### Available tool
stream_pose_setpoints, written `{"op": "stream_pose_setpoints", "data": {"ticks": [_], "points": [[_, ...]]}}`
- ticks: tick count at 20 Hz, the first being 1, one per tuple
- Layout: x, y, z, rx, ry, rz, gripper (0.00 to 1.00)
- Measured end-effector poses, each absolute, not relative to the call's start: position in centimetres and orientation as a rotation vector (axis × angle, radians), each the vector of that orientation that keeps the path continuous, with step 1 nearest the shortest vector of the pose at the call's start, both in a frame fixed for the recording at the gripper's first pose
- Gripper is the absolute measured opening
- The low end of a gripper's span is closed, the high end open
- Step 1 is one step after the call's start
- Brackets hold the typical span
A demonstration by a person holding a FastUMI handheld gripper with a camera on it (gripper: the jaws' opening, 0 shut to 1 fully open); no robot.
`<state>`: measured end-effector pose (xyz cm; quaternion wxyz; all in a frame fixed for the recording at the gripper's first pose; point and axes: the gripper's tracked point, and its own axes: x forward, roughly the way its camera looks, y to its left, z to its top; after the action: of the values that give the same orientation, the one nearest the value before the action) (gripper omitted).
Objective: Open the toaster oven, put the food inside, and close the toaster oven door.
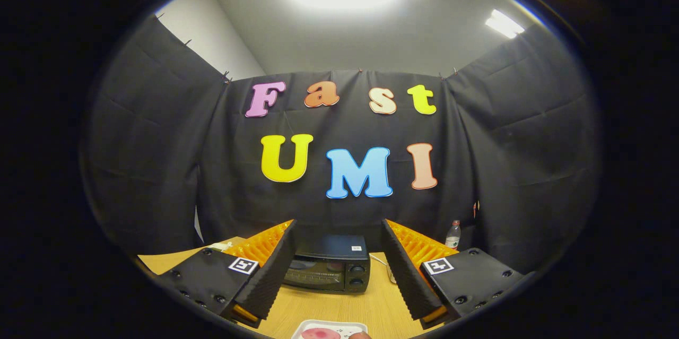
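A black toaster oven [330, 266] stands on the wooden table [339, 304], beyond my fingers and seen in the gap between them, its door shut and two knobs on its right side. My gripper [338, 254] is open, held above the table, nothing between its fingers. A white tray [310, 325] lies on the table close below the fingers, holding a pink piece of food [320, 333] and a second piece that is partly cut off.
A clear plastic bottle [453, 234] stands at the back right of the table, past the right finger. A white cable [380, 260] runs across the table just right of the oven. Black cloth walls close the booth on three sides.
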<state>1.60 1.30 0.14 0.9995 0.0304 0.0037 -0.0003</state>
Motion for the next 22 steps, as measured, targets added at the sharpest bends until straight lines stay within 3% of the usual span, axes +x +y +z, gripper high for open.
{"op": "stream_pose_setpoints", "data": {"ticks": [22], "points": [[16.3, 8.7, -7.2, 0.113, 0.136, 0.06, 0.97]]}}
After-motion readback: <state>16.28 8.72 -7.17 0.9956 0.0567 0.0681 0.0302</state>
